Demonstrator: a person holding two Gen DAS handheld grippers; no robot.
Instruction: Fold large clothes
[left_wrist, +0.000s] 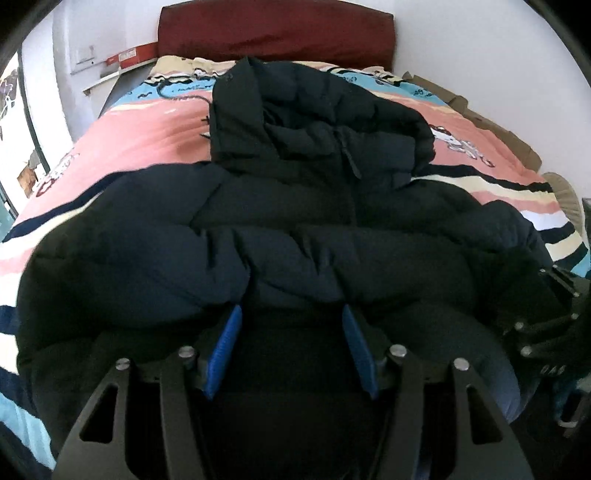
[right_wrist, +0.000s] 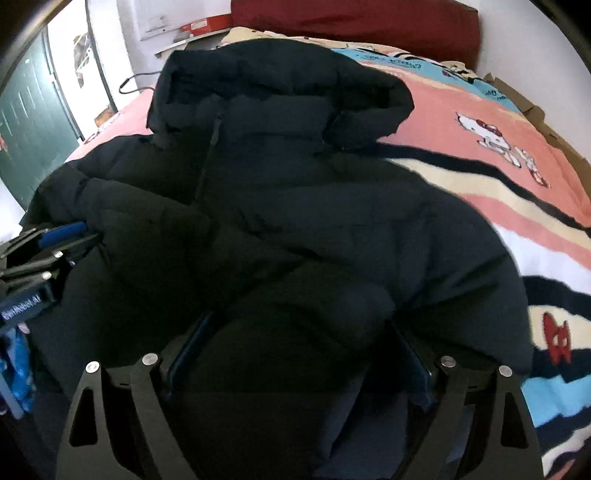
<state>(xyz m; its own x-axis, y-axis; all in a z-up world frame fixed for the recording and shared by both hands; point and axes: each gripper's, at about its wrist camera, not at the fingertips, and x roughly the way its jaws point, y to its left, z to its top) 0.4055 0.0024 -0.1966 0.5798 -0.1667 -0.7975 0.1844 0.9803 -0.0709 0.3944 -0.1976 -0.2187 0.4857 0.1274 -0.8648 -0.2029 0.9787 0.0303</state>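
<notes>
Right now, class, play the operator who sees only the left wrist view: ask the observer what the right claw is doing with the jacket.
Observer: The right claw stands wide open, with a thick fold of the jacket bulging between its fingers.
Operator: And my left claw, from outside?
Observer: The left claw meets the jacket's left side, one blue pad showing.
Operator: Anything right of the jacket?
Observer: A red bow print on the bedsheet.
</notes>
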